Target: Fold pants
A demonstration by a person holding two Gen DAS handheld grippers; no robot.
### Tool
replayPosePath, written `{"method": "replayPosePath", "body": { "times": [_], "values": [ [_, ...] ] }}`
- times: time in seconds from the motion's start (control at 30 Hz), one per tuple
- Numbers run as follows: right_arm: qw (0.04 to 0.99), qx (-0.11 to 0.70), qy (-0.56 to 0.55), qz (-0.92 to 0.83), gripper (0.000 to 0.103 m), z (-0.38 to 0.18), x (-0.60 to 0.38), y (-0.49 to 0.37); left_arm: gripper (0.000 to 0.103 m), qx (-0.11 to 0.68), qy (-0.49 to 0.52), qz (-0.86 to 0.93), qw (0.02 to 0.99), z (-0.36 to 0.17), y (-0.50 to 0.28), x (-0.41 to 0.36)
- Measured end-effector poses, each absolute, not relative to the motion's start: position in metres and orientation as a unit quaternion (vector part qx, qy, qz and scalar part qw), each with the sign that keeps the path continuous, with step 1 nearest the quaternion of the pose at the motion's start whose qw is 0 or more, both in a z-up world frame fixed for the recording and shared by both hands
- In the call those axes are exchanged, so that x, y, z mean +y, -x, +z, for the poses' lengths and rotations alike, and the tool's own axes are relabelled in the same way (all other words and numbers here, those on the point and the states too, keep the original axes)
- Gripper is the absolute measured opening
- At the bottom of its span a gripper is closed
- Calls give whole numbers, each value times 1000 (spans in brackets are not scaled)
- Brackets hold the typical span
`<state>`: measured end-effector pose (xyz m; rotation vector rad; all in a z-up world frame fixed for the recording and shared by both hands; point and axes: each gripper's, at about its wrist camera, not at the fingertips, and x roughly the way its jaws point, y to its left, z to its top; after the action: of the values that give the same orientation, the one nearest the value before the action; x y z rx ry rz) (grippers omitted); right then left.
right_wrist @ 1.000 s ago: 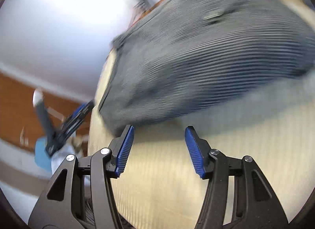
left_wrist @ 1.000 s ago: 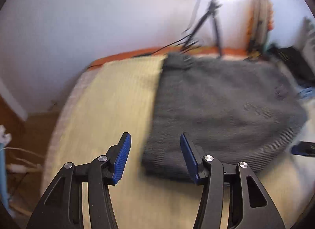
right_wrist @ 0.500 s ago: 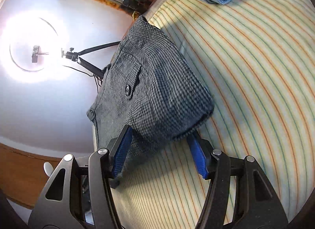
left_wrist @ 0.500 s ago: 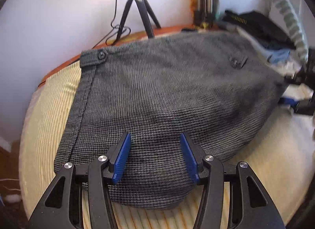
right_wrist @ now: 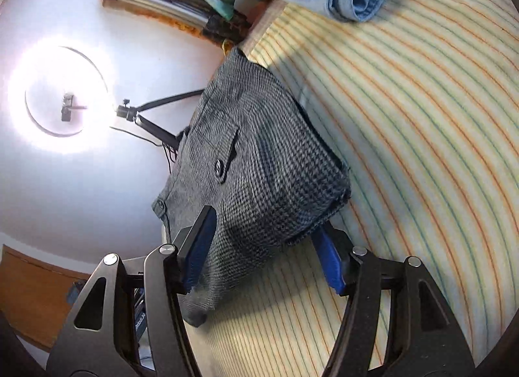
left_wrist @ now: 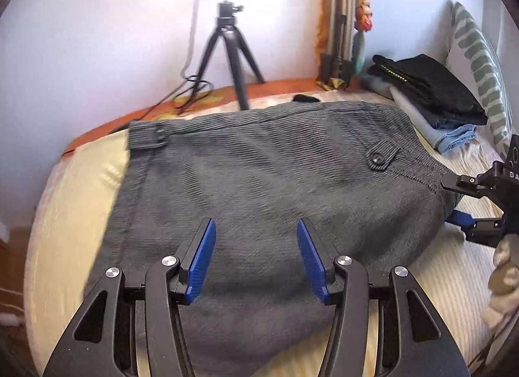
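Grey checked pants (left_wrist: 266, 182) lie folded on the striped bed sheet (right_wrist: 421, 137), waistband and button toward the far wall. My left gripper (left_wrist: 256, 253) is open and hovers over the near edge of the pants, jaws apart above the cloth. My right gripper (right_wrist: 262, 250) is open with its jaws either side of the pants' right corner (right_wrist: 275, 188), one above and one below the cloth. The right gripper also shows in the left wrist view (left_wrist: 480, 208) at the pants' right edge.
A stack of folded clothes (left_wrist: 431, 101), dark on top and light blue below, sits at the far right beside a striped pillow (left_wrist: 480, 65). A black tripod (left_wrist: 233, 62) and a ring light (right_wrist: 61, 98) stand by the wall. The bed's left edge (left_wrist: 42, 214) drops to the floor.
Both grippers have swung from beside the pants onto them. The left moved right over the near edge. The right closed in so its open jaws straddle the right corner.
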<state>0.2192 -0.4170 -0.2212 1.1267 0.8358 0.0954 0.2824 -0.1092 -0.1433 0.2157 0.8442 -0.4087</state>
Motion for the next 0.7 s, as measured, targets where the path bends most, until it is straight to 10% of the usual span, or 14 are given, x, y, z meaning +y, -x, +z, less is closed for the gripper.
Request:
{"method": "replayPosePath", "body": {
  "times": [0.37,0.7],
  "values": [
    [782,390,-485,31,65,-221,-414,-245,52,422,-126,-180,879,-183,-296,-138],
    [825,400,-399,25,24,-202,-407,-247,50,383,-126,-168,899,-173,-281,-143]
  ]
}}
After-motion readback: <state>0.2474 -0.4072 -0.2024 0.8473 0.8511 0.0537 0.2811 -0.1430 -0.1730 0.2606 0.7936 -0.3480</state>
